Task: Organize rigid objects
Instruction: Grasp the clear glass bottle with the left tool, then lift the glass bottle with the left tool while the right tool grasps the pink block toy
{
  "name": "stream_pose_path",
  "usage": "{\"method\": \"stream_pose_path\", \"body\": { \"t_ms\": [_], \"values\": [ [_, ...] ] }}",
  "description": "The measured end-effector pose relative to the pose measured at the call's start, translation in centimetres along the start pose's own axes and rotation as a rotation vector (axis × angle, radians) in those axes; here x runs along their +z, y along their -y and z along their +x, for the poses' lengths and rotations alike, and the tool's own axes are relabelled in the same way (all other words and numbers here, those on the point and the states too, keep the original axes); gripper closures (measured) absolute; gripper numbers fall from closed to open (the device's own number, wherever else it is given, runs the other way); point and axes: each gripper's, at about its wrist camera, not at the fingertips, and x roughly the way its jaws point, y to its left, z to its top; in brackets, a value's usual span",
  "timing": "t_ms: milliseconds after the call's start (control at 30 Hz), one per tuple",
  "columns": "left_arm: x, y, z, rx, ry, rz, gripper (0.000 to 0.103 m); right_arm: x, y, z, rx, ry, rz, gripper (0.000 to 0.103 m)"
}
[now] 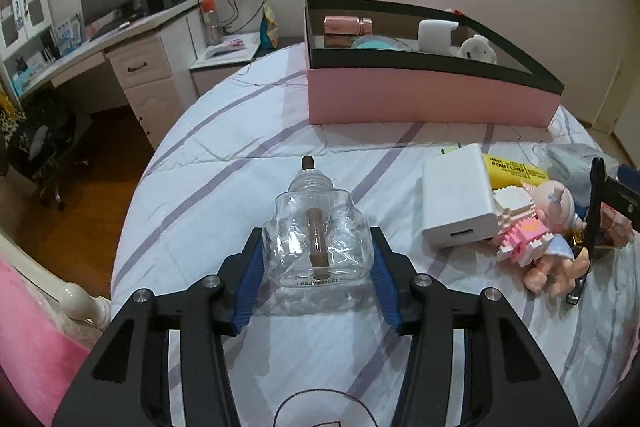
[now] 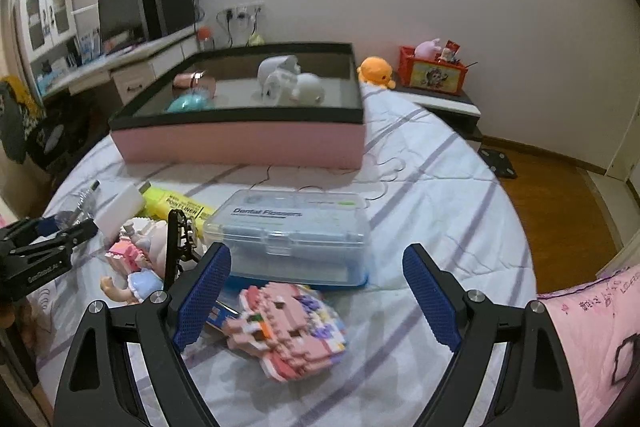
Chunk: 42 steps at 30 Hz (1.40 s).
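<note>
Left gripper (image 1: 318, 263): blue pads clamped on both sides of a clear glass bottle (image 1: 318, 231) lying on the striped bedsheet (image 1: 224, 163). Right gripper (image 2: 316, 291): jaws spread wide, empty, above a pink brick figure (image 2: 286, 335). Pink box (image 1: 428, 95): farther back on the bed, several items inside.
</note>
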Motion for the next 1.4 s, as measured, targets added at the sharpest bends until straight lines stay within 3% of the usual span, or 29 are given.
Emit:
{"method": "stream_pose_path", "body": {
  "t_ms": [333, 633, 733, 967, 1033, 1067, 1400],
  "values": [
    [0.1, -0.1, 0.1, -0.001, -0.005, 0.006, 0.051, 1.1, -1.6, 1.5, 0.0, -0.068, -0.002, 0.014],
    [0.1, -0.1, 0.3, -0.01, -0.012, 0.007, 0.042, 1.9, -1.3, 3.2, -0.011, -0.106, 0.004, 0.014],
    [0.1, -0.1, 0.3, -0.012, -0.011, 0.006, 0.043, 1.5, 0.0, 1.8, 0.02, -0.078, 0.005, 0.014],
    [0.3, 0.2, 0.6, -0.007, -0.02, 0.017, 0.039, -0.3, 2.0, -2.1, -0.027, -0.029, -0.024, 0.014],
    [0.2, 0.2, 0.4, -0.01, -0.01, 0.018, 0.046, -1.0, 2.0, -2.6, -0.031, -0.026, -0.021, 0.014],
    [0.2, 0.2, 0.1, -0.014, 0.004, 0.014, 0.052, -1.4, 2.0, -2.6, -0.02, -0.022, -0.013, 0.014],
    [-1.3, 0.3, -1.4, -0.02, 0.014, 0.006, 0.052, -3.4, 1.4, -1.3, 0.125, -0.03, 0.047, 0.014]
  ]
}}
